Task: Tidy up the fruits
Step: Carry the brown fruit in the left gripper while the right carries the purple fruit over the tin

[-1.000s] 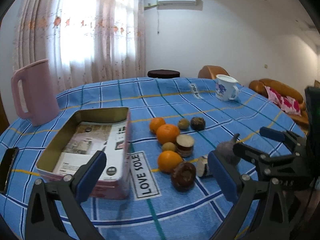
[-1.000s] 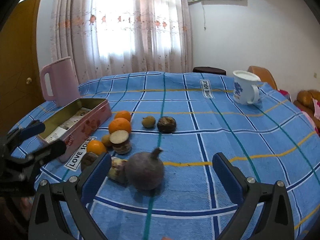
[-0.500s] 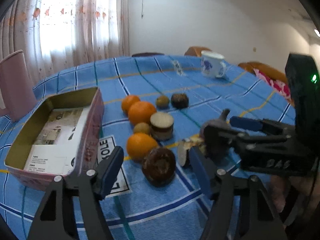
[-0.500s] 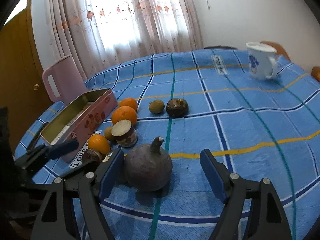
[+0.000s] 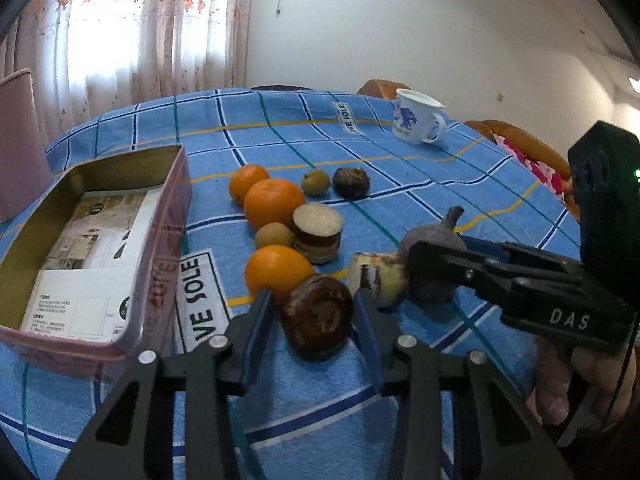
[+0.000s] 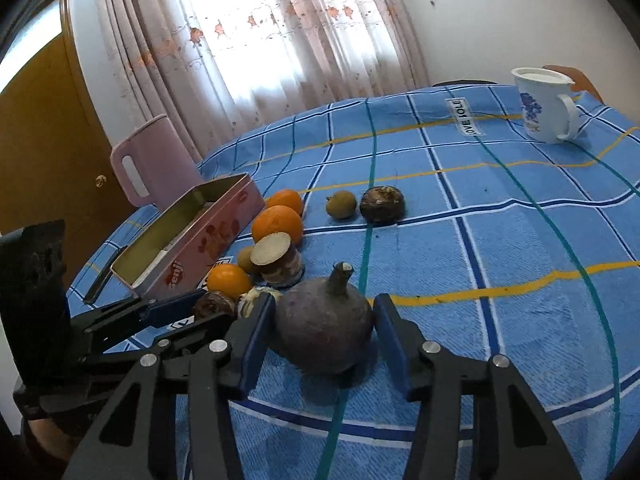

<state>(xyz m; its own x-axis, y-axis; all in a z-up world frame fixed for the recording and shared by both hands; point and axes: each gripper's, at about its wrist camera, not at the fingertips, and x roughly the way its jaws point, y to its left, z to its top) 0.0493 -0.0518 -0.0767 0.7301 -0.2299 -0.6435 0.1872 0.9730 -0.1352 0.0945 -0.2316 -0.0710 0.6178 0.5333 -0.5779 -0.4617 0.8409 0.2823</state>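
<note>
A dark brown round fruit (image 5: 318, 322) lies between the fingers of my left gripper (image 5: 314, 306), whose jaws are closing; thin gaps still show on both sides. A purple fruit with a stem (image 6: 324, 328) sits in my right gripper (image 6: 324, 320), also closing, and its pads touch the fruit's sides. From the left wrist view the right gripper (image 5: 436, 248) reaches in from the right around the purple fruit (image 5: 430, 236). Behind lie three oranges (image 5: 274, 202), a cut brown piece (image 5: 318, 232) and a pale peeled piece (image 5: 374, 276). The open pink tin (image 5: 156, 248) stands at the left.
Two small green-brown fruits (image 5: 315, 182) (image 5: 274, 234) and another dark fruit (image 5: 351, 182) lie on the blue checked tablecloth. A white mug (image 5: 414, 122) stands far right, a pink jug (image 6: 150, 164) behind the tin. A person's hand (image 5: 560, 380) holds the right gripper.
Both grippers have dropped closer to the table and narrowed from wide open: the left around the dark brown fruit, the right around the purple fruit. The fruits have not moved.
</note>
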